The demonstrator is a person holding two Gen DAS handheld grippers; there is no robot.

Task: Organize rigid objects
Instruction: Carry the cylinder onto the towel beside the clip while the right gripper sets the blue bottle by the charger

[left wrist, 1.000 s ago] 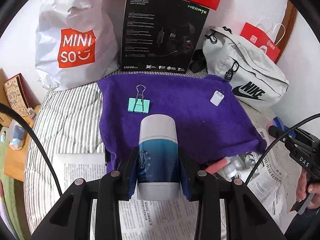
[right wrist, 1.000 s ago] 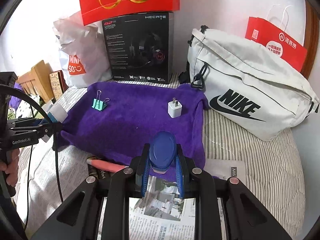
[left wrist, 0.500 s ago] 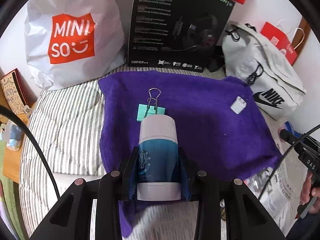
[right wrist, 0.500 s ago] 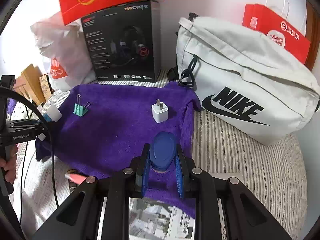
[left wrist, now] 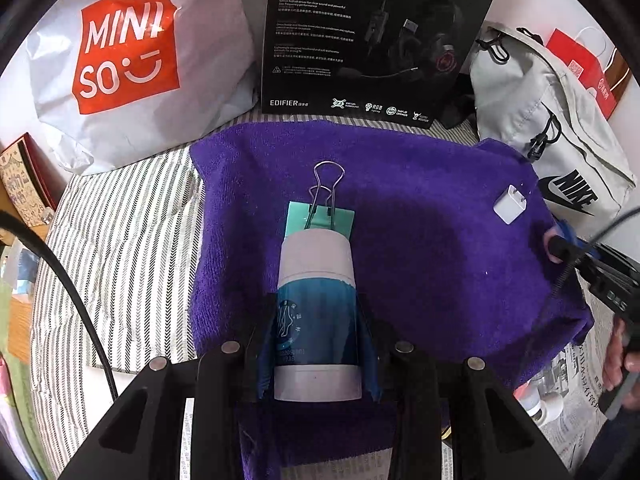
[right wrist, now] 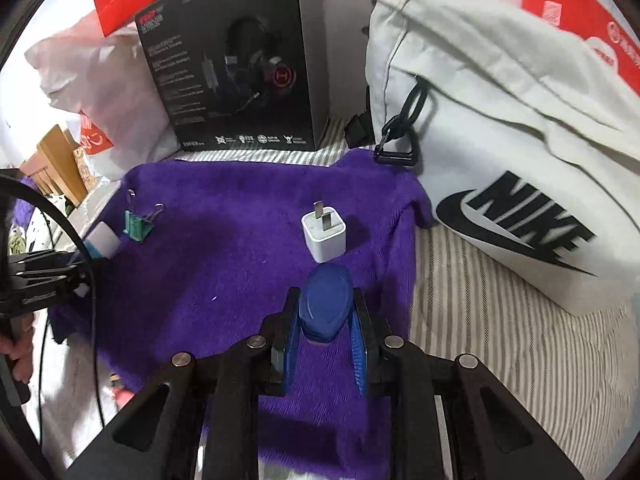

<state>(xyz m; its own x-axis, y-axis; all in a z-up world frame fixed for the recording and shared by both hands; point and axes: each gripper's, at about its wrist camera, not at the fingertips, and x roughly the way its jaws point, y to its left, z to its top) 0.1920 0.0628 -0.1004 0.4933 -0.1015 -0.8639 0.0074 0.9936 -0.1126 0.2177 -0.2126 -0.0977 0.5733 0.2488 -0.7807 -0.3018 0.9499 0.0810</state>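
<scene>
My left gripper [left wrist: 316, 316] is shut on a white and blue bottle [left wrist: 316, 308] and holds it over the purple towel [left wrist: 432, 248]. Just past the bottle's top a green binder clip [left wrist: 320, 216] lies on the towel. My right gripper [right wrist: 325, 316] is shut on a small dark blue object [right wrist: 326, 304], low over the towel [right wrist: 224, 256]. A white charger plug [right wrist: 323, 232] stands on the towel right ahead of that blue object. The plug [left wrist: 510, 204] also shows at the towel's right in the left wrist view.
A black headset box [left wrist: 376, 36], a white Miniso bag [left wrist: 132, 64] and a grey Nike bag [right wrist: 520, 152] stand behind the towel. Striped bedding [right wrist: 500, 336] lies around it. Newspaper [left wrist: 584, 384] with small items lies at the near side.
Both grippers have moved forward and down over the towel with their objects still held. The binder clip and the plug now sit much closer to the fingertips.
</scene>
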